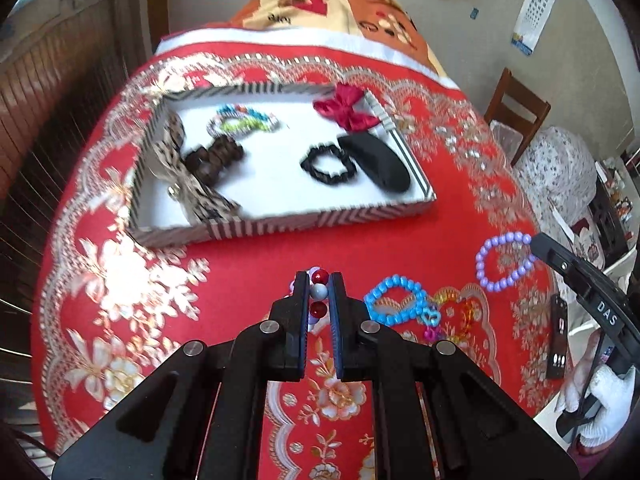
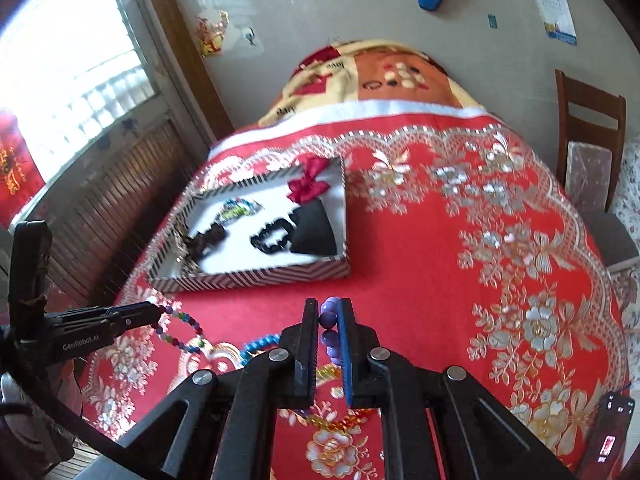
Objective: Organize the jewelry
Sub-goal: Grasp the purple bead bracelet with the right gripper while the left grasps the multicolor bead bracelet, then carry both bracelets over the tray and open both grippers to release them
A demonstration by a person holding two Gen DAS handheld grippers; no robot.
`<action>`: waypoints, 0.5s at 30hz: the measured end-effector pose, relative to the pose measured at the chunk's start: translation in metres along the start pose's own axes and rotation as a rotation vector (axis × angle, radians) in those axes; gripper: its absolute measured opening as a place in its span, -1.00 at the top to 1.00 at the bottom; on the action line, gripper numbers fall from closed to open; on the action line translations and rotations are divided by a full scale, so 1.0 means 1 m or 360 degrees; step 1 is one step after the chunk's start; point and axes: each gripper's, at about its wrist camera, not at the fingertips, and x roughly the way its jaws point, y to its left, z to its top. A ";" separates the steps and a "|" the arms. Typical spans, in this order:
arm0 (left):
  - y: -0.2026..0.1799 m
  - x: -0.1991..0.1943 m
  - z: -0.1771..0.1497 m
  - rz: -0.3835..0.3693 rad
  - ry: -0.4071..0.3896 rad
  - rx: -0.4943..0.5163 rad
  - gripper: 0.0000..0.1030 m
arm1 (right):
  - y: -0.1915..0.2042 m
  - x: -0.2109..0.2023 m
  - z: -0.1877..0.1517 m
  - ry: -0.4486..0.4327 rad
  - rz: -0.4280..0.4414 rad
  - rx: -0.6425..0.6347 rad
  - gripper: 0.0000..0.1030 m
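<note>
Two bracelets are already in your grip, so you are at the carry step, with delivery into the tray (image 1: pixel 280 222) as the move to come. Take that striped tray as your landmark: it sits on the red floral tablecloth (image 1: pixel 248 264) toward the far side, already holding a black case (image 1: pixel 378 162), a leopard-print bow (image 1: pixel 192 188), a red bow (image 1: pixel 347 112), a brown claw clip (image 1: pixel 214 158), a black scrunchie (image 1: pixel 329 165) and a multicoloured beaded band (image 1: pixel 242 120).

Nearer you than the tray, your right gripper (image 2: pixel 329 322) is pinched shut on the purple bead bracelet (image 1: pixel 505 261), whose loop hangs from the fingertips. Your left gripper (image 1: pixel 319 292) is likewise clamped on a mixed-colour bead bracelet (image 2: pixel 182 330), red and pale beads showing between its pads. Between the two grippers, a blue bead bracelet (image 1: pixel 400 300) lies on the cloth, well short of the tray's near wall.

Next, judge a clear white patch of the tray floor, probably mid-front, carry each loop over the near wall, and only open once it hangs above the floor. The blue one waits.
</note>
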 end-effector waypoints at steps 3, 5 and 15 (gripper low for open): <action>0.007 -0.008 0.009 0.0025 -0.0037 -0.0013 0.84 | 0.009 -0.004 0.009 -0.0018 0.0026 -0.0030 0.83; 0.011 -0.011 0.017 0.0041 -0.0057 -0.0019 0.84 | 0.015 -0.004 0.015 -0.0027 0.0046 -0.0052 0.83; 0.024 -0.007 0.052 0.0137 -0.0114 -0.0048 0.84 | 0.040 0.015 0.049 -0.0013 0.0132 -0.0166 0.83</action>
